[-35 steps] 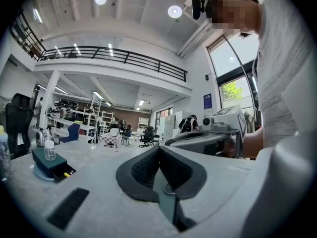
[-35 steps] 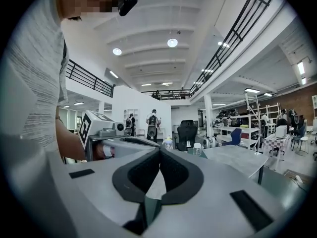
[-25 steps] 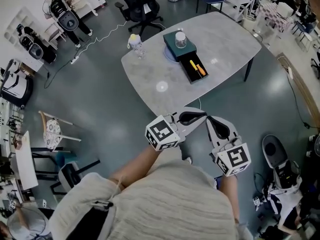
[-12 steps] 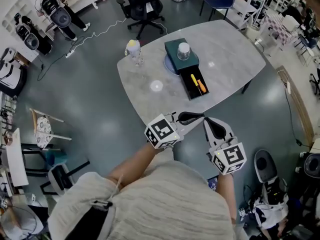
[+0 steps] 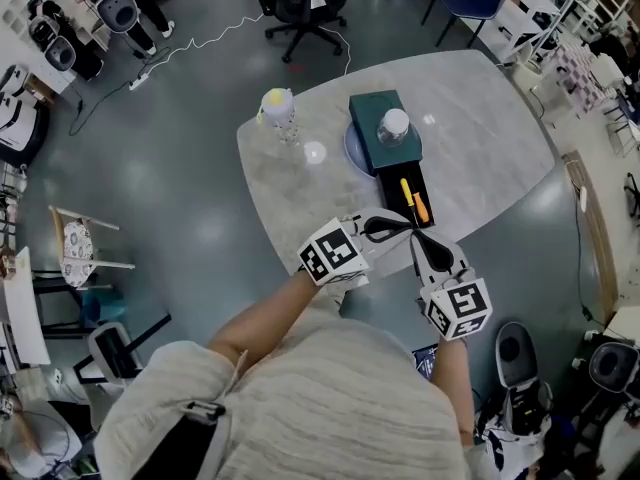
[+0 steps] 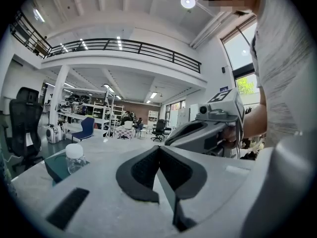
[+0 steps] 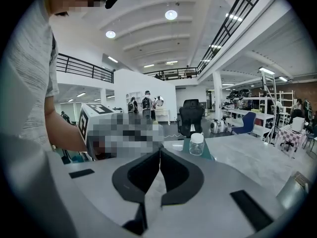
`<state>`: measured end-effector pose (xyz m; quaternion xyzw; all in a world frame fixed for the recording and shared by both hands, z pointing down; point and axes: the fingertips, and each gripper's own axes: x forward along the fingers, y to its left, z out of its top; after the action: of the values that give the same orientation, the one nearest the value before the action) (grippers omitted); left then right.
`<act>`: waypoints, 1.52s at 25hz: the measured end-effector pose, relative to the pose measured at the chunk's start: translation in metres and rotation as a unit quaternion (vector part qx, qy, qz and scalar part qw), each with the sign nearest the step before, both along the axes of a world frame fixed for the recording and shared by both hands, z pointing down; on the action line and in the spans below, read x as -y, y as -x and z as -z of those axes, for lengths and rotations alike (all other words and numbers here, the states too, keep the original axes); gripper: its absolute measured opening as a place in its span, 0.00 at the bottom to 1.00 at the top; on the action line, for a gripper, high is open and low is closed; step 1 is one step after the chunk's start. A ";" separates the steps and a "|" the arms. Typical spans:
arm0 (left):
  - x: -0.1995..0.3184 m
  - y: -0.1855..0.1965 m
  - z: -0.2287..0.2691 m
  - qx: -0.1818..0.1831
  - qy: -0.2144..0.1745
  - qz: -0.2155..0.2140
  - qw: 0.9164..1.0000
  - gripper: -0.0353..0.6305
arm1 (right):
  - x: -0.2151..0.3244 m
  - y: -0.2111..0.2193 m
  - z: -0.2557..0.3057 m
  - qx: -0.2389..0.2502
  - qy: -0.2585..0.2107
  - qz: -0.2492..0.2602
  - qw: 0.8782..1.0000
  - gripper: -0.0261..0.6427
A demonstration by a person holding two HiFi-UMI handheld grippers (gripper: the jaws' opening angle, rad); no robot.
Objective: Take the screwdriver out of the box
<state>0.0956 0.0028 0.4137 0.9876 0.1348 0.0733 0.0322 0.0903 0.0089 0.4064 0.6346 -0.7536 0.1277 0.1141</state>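
Orange is the handle to go for: the orange-handled screwdriver [image 5: 421,208] lies in the long black open box [image 5: 393,211] on the grey bench [image 5: 480,148], just ahead of your finger tips. I think you should open one pair wide, come down over the handle and pinch its middle, so it will not slip. Right now your left fingers [image 6: 141,172] are shut tight, holding nothing. Your right fingers [image 7: 143,172] are shut and empty too.

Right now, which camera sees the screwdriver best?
The head view: the screwdriver lies in plain sight in the open box. Both gripper views look low across the table, so neither shows it.
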 end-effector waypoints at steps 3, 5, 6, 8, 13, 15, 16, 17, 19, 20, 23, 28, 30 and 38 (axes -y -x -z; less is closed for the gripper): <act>0.026 -0.011 -0.008 0.008 -0.006 -0.001 1.000 0.08 | 0.026 -0.011 -0.008 -0.008 0.013 0.002 1.000 0.06; 0.037 -0.017 -0.013 0.014 -0.003 0.003 1.000 0.07 | 0.037 -0.017 -0.014 -0.009 0.025 0.005 1.000 0.06; 0.041 -0.020 -0.016 0.018 0.000 0.006 1.000 0.07 | 0.041 -0.021 -0.017 -0.009 0.031 0.006 0.999 0.06; 0.049 -0.027 -0.023 0.024 0.012 0.016 0.999 0.08 | 0.050 -0.028 -0.026 -0.007 0.042 0.009 0.999 0.06; 0.066 -0.049 -0.041 0.039 0.036 0.045 0.998 0.07 | 0.065 -0.047 -0.053 0.002 0.072 0.018 0.997 0.06; 0.070 -0.056 -0.047 0.048 0.037 0.054 0.997 0.07 | 0.068 -0.054 -0.061 0.005 0.077 0.026 0.997 0.06; 0.072 -0.058 -0.050 0.052 0.039 0.060 0.996 0.08 | 0.071 -0.056 -0.064 0.007 0.080 0.031 0.996 0.06; 0.075 -0.060 -0.054 0.057 0.042 0.067 0.995 0.07 | 0.074 -0.059 -0.067 0.010 0.084 0.038 0.996 0.06; 0.080 -0.063 -0.060 0.067 0.047 0.079 0.993 0.08 | 0.078 -0.063 -0.073 0.020 0.095 0.052 0.994 0.06; 0.082 -0.065 -0.063 0.071 0.052 0.087 0.992 0.08 | 0.081 -0.066 -0.076 0.026 0.099 0.059 0.993 0.06; 0.091 -0.073 -0.072 0.078 0.070 0.114 0.988 0.08 | 0.088 -0.074 -0.084 0.035 0.109 0.077 0.990 0.06; 0.111 -0.077 -0.083 0.088 0.090 0.158 0.979 0.08 | 0.106 -0.087 -0.095 0.035 0.128 0.086 0.987 0.06; 0.115 -0.081 -0.087 0.091 0.095 0.168 0.977 0.08 | 0.110 -0.094 -0.102 0.034 0.139 0.084 0.986 0.06; 0.126 -0.083 -0.098 0.094 0.109 0.198 0.970 0.08 | 0.122 -0.107 -0.138 0.023 0.189 0.069 0.979 0.19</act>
<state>0.1783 -0.1237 0.5116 0.9739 -0.0602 0.1424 0.1663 0.1969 -0.1133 0.5440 0.5452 -0.7601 0.2742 0.2234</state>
